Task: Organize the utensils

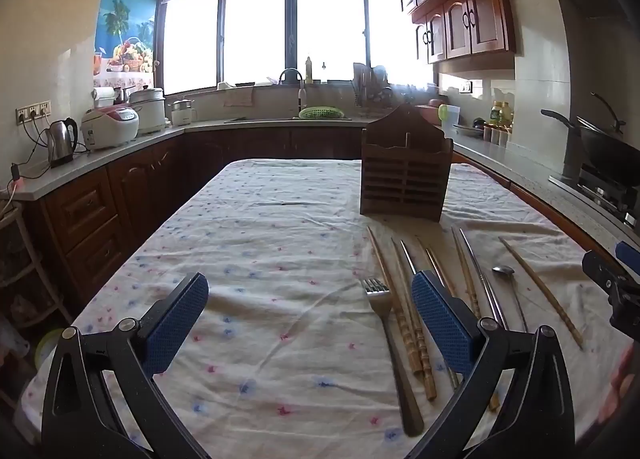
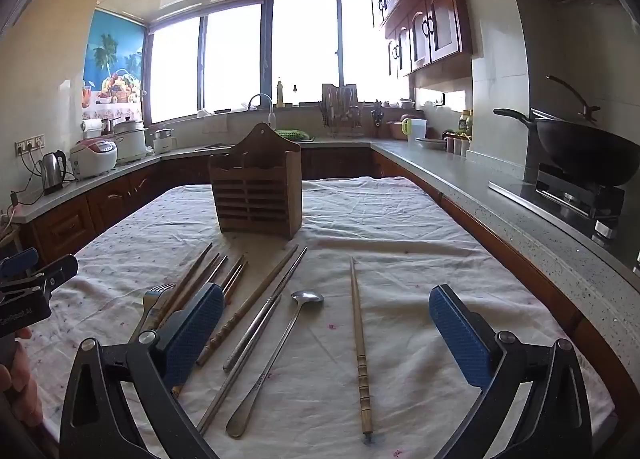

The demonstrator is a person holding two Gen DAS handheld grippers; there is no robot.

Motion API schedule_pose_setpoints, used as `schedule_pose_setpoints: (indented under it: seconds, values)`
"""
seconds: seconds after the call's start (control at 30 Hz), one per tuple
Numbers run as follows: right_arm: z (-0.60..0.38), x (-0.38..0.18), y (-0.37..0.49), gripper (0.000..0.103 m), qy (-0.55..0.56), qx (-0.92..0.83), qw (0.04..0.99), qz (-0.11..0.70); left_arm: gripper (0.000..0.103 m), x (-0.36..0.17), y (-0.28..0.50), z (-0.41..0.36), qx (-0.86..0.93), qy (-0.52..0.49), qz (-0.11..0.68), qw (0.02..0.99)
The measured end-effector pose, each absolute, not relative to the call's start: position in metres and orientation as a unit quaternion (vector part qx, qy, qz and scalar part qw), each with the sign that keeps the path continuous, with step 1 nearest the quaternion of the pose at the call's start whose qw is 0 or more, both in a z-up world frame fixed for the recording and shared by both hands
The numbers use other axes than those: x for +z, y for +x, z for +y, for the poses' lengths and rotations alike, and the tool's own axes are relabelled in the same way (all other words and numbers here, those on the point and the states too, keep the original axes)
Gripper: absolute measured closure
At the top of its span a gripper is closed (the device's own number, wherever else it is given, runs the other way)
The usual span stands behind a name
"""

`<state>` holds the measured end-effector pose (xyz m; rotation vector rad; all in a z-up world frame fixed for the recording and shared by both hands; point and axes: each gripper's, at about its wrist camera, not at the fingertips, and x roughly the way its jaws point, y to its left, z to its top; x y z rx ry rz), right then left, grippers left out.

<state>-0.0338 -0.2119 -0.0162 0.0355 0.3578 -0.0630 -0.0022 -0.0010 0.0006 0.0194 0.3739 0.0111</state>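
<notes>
Layout: the wooden utensil holder [image 2: 256,189] stands upright toward the far end of the cloth-covered counter [image 2: 400,227], its slots probably within reach of both hands.
Utensils: chopsticks [image 2: 360,343], spoon [image 2: 276,355] and fork [image 1: 390,343] lie loose along the near edge, handles toward the person, likely ready for picking.
Left gripper [image 1: 310,323]: fingers wide apart, holding nothing, poised above the cloth.
Right gripper [image 2: 326,333]: fingers wide apart, empty, over the spoon and chopsticks.

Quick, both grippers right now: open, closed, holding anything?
Left gripper: open wide, holding nothing, above the tablecloth.
Right gripper: open wide, holding nothing, above the spoon and chopsticks.
</notes>
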Motion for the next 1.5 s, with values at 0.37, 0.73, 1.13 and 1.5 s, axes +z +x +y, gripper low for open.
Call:
schedule_pose_setpoints:
  seconds: [0.37, 0.73, 1.13, 1.5]
  values:
    - [-0.213, -0.012, -0.044, 0.0, 0.033, -0.011, 0.988, 0.152, 0.0, 0.004, -0.004, -0.001, 0.0, 0.003, 0.185, 0.983]
    - [-0.208, -0.008, -0.043, 0.0, 0.035, 0.001, 0.989, 0.144, 0.0, 0.007, -0.007, -0.003, -0.001, 0.008, 0.177, 0.984]
    - [-0.208, -0.006, -0.045, 0.0, 0.042, 0.011, 0.99, 0.136, 0.0, 0.008, -0.008, -0.005, -0.002, 0.008, 0.174, 0.985]
    - [-0.205, -0.006, -0.043, 0.0, 0.04, 0.015, 0.99, 0.136, 0.0, 0.01, -0.008, -0.006, -0.002, 0.008, 0.174, 0.985]
